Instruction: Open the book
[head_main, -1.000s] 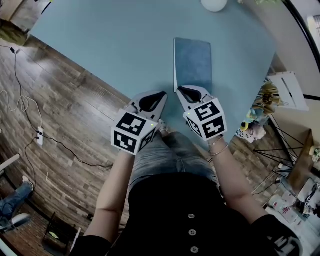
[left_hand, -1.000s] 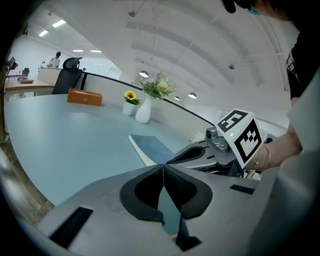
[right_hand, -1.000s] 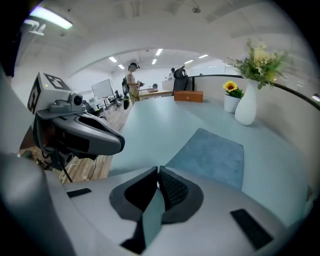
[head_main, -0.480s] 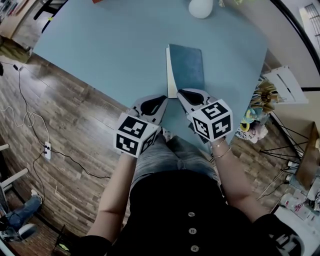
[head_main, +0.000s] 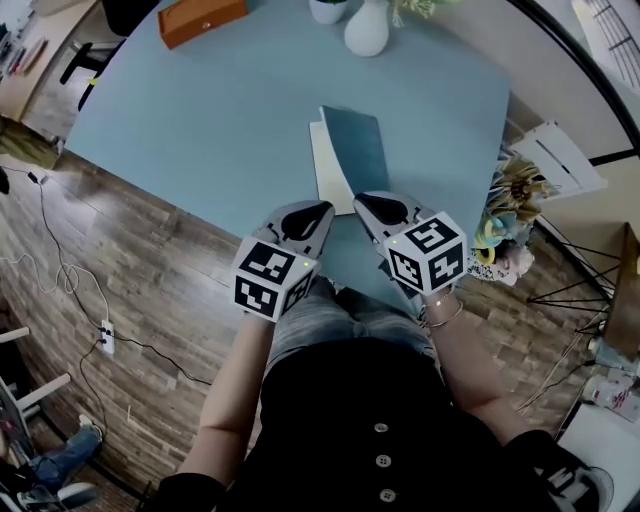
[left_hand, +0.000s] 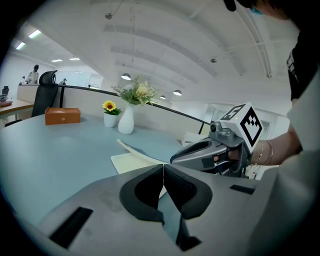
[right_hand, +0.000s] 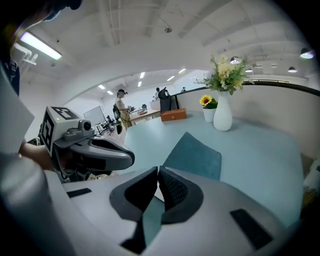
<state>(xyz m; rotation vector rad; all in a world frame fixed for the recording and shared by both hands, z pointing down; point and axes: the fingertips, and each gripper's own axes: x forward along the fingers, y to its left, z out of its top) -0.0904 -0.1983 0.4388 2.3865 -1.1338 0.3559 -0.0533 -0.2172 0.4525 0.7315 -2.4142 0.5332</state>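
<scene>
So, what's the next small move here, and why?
Probably the right gripper should swing the blue cover up and over to the right: its jaws are shut on the cover's near edge, the cover is only tilted, and just a strip of cream page shows.

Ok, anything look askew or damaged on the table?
Only the book's blue cover, tilted up off its pale page in the right gripper; that is the opening under way. No damage or spill visible.
</scene>
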